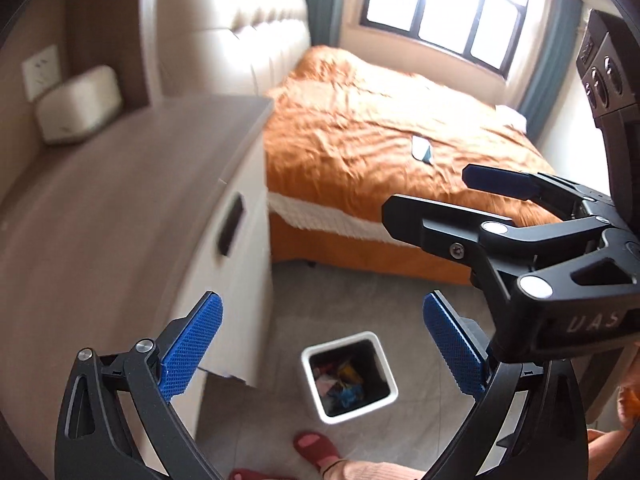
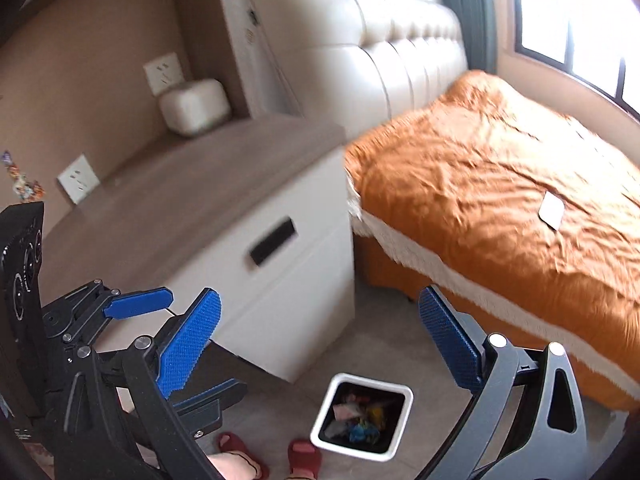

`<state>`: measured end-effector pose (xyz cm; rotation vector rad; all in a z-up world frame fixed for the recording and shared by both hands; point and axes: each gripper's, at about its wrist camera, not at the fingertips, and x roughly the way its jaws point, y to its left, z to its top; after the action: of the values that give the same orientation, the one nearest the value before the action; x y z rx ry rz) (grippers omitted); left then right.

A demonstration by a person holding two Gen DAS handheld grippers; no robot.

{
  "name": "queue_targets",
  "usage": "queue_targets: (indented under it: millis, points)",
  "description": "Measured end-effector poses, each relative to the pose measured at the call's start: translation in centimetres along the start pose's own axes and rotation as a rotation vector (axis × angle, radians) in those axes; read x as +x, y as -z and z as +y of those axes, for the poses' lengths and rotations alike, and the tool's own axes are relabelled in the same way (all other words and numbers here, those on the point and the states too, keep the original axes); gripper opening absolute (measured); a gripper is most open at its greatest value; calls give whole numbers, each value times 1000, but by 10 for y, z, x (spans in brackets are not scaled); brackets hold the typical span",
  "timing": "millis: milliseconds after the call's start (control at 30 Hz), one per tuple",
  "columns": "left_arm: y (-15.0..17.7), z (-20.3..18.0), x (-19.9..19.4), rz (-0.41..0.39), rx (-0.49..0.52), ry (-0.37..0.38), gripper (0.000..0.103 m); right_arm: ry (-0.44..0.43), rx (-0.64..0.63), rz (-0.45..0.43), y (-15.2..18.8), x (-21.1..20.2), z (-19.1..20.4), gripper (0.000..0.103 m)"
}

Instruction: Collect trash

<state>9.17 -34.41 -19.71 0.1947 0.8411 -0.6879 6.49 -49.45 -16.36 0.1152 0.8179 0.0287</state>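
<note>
A white square trash bin (image 1: 386,380) stands on the grey floor and holds several colourful wrappers; it also shows in the right wrist view (image 2: 404,394). A small white and blue flat packet (image 1: 422,148) lies on the orange bed cover, also seen in the right wrist view (image 2: 552,210). My left gripper (image 1: 322,344) is open and empty, high above the bin. My right gripper (image 2: 320,340) is open and empty, also above the bin. Each gripper shows in the other's view, the right one (image 1: 448,190) and the left one (image 2: 192,344).
A white bedside cabinet with a wood top (image 2: 192,184) stands left of the bed (image 2: 500,184). A cream box (image 2: 196,106) sits at the cabinet's back. The person's feet in red slippers (image 2: 304,454) stand by the bin. A window (image 1: 444,12) is behind the bed.
</note>
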Motion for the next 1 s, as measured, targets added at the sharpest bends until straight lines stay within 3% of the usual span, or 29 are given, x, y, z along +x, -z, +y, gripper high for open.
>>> queue_targets:
  millis: [267, 667, 900, 1000]
  points:
    - [-14, 38, -67, -106, -98, -180, 98, -144, -116, -112, -50, -18, 58, 99]
    - [-3, 122, -193, -231, -286, -548, 98, -376, -331, -244, -98, -41, 178, 99]
    - [21, 159, -257, -280, -358, -607, 98, -425, -369, -301, -99, -65, 236, 99]
    - [32, 169, -282, -312, -356, -619, 98, -437, -356, -286, -98, -68, 261, 99]
